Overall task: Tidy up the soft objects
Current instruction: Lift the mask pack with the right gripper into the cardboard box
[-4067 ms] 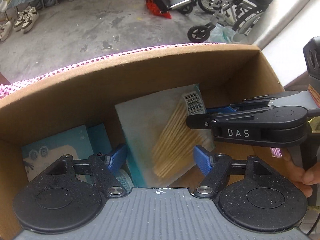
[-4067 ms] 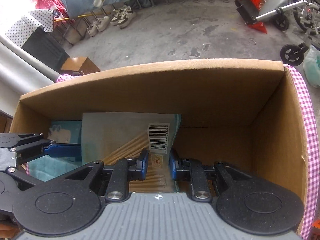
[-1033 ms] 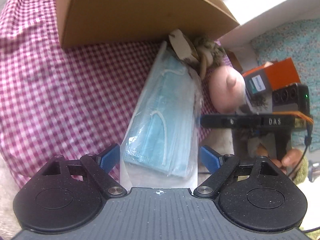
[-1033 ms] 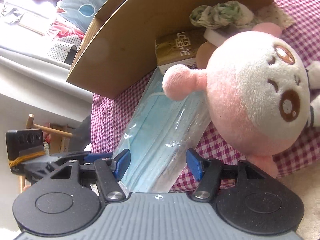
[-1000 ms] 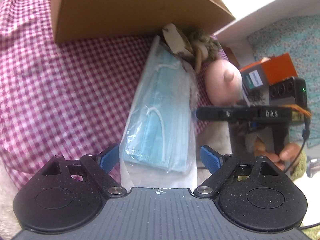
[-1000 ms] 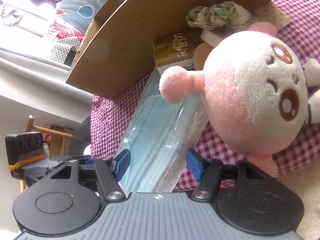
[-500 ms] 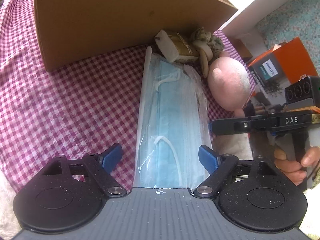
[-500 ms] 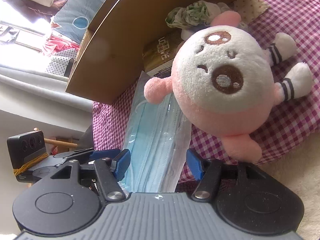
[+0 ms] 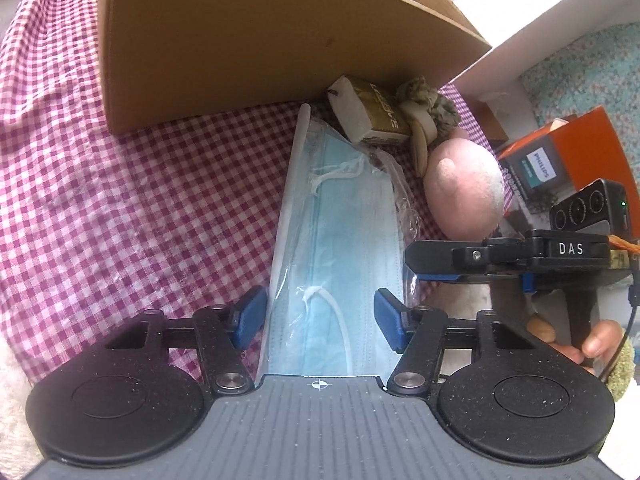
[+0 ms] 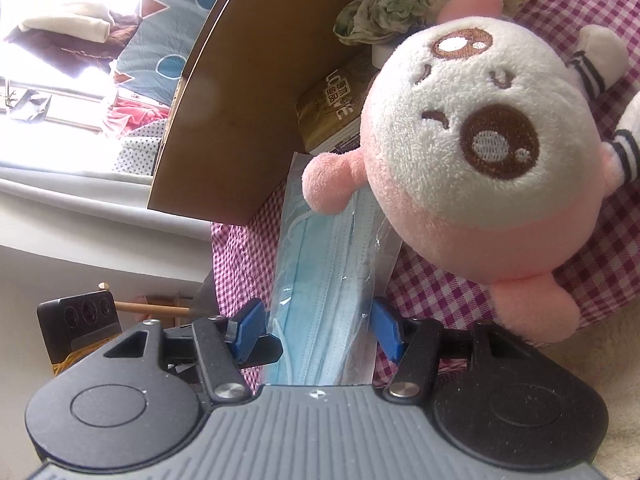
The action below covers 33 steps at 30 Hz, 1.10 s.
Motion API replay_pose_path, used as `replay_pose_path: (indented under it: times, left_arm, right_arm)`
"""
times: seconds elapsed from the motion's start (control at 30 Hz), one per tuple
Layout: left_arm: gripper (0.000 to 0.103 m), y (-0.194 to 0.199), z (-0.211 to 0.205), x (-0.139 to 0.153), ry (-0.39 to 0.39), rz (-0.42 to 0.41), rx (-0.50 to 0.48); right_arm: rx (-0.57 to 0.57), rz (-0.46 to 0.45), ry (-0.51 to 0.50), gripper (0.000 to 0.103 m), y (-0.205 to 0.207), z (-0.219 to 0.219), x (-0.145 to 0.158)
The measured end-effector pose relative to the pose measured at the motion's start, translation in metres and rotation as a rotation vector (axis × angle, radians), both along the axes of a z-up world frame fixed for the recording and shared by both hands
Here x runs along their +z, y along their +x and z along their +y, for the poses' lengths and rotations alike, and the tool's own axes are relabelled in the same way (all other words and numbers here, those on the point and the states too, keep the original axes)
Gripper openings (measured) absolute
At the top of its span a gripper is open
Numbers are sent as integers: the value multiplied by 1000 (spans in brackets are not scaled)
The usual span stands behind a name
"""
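Note:
A clear pack of blue face masks [image 9: 344,232] lies lengthwise on the pink checked cloth [image 9: 120,184], its far end near the cardboard box [image 9: 248,36]. My left gripper [image 9: 320,316] is open, its blue pads on either side of the pack's near end. My right gripper [image 10: 318,326] is also open and straddles the same pack [image 10: 324,280] from the right side. A pink and white plush toy [image 10: 472,140] lies on the pack's right edge; it shows as a pink ball in the left wrist view [image 9: 464,188].
A gold tissue packet [image 9: 368,112] and a crumpled green cloth [image 10: 384,8] lie against the box wall. An orange Philips carton [image 9: 560,160] stands at the right. A fluffy cream surface [image 10: 600,360] borders the cloth at the near edge.
Both grippers left the inside of the box and came down over the mask pack. In the last half second both pairs of fingers narrowed around its near end. The plush rolled slightly.

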<state>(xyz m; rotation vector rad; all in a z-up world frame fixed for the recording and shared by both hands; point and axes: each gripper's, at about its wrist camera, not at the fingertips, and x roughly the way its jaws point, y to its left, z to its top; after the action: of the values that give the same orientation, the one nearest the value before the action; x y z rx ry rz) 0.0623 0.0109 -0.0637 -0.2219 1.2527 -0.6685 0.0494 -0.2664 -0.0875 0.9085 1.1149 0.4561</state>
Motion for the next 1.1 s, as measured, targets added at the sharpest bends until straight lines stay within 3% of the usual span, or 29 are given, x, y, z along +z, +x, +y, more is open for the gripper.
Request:
replay_pose_path:
  times: [0.1, 0.3, 0.67, 0.97, 1.1]
  left_arm:
    - [55, -3, 8, 1, -7, -6, 26]
    - [53, -17, 29, 13, -47, -23, 74]
    - [53, -64, 79, 67, -94, -163, 177]
    - [53, -89, 79, 132, -127, -356, 250]
    - [53, -83, 72, 157, -130, -430, 259]
  right_arm:
    - [7, 6, -1, 39, 1, 5, -2]
    - [50, -46, -38, 25, -4, 19, 9]
    - [164, -200, -73, 21, -18, 49, 58]
    - [296, -445, -115, 21, -21, 63, 133]
    - [321, -560, -129, 21, -15, 62, 166]
